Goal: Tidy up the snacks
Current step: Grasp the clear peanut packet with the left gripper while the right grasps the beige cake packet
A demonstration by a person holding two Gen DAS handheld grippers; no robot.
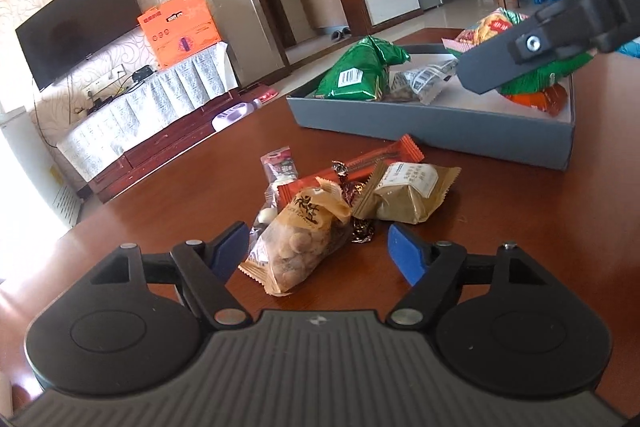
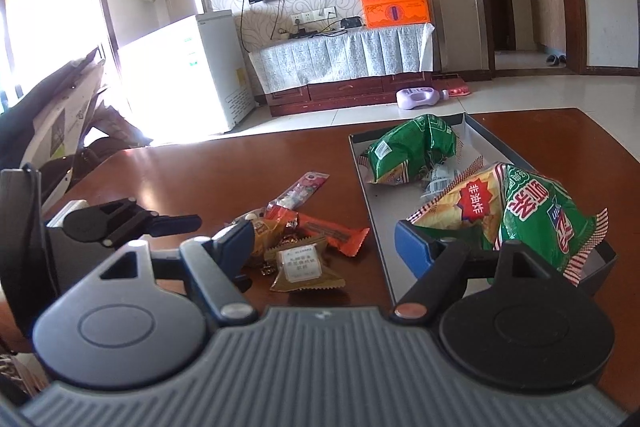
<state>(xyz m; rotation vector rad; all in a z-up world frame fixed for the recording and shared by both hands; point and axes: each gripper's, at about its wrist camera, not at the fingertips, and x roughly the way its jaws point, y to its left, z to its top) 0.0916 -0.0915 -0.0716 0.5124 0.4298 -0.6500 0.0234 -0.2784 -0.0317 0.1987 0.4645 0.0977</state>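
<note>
Peanut bag between my left tongs, not yet pinched

The peanut bag (image 1: 298, 239) lies on the table (image 1: 500, 227) between my spread left tongs (image 1: 316, 253), touching other wrappers (image 1: 404, 193) just ahead. Closing now might catch a neighbour. My right tongs (image 2: 324, 247), also spread and empty, hang beside the tray (image 2: 376, 211), risking a bump.

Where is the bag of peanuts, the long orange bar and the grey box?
bag of peanuts (image 1: 296, 247): left wrist view, on the clear part showing the nuts.
long orange bar (image 2: 332, 233): right wrist view, on the middle of its wrapper.
grey box (image 1: 432, 129): left wrist view, on its near outer wall.
</note>
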